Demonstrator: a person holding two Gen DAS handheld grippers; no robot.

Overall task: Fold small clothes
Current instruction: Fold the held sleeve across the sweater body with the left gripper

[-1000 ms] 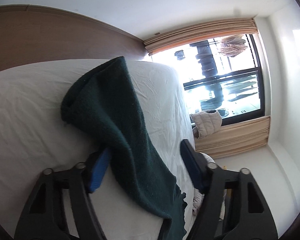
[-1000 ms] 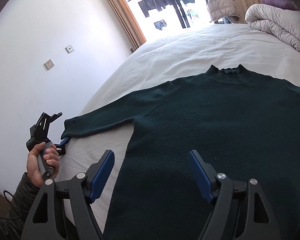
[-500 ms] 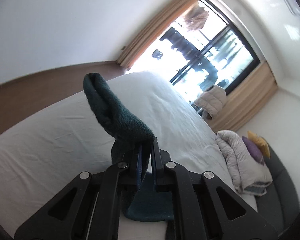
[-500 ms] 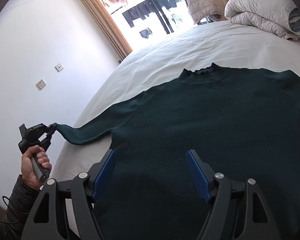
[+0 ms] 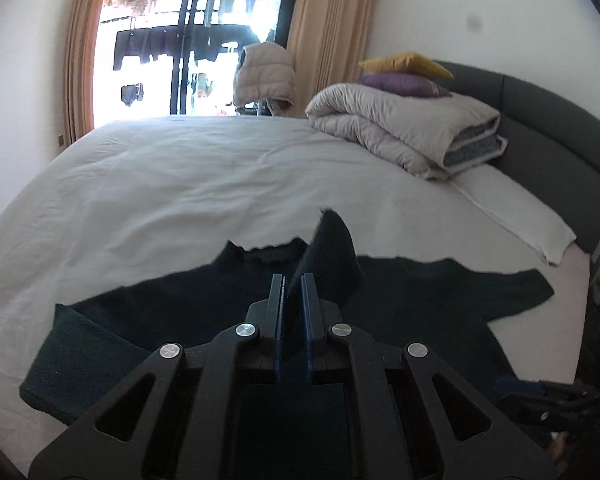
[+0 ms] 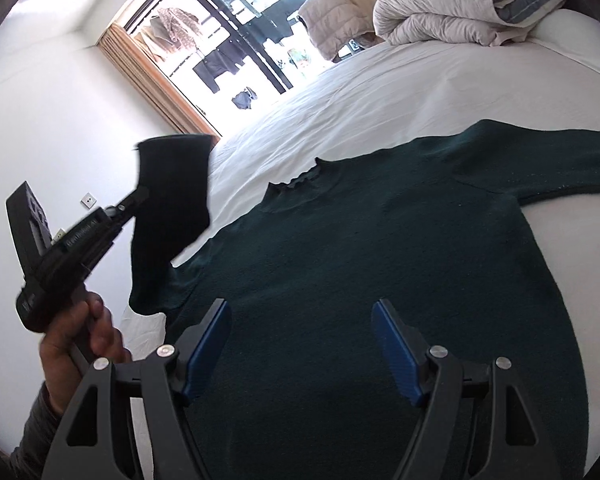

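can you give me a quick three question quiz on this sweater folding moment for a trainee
1. True or false: the left tongs are shut on a sleeve of the dark green sweater.
2. Which best describes the right tongs? A) shut on the collar B) open above the sweater's body, holding nothing C) shut on the bed sheet
3. Fill in: the folded duvet by the headboard has a purple pillow on it and a ____ one on top.

Key: 1 true; 2 B; 3 yellow
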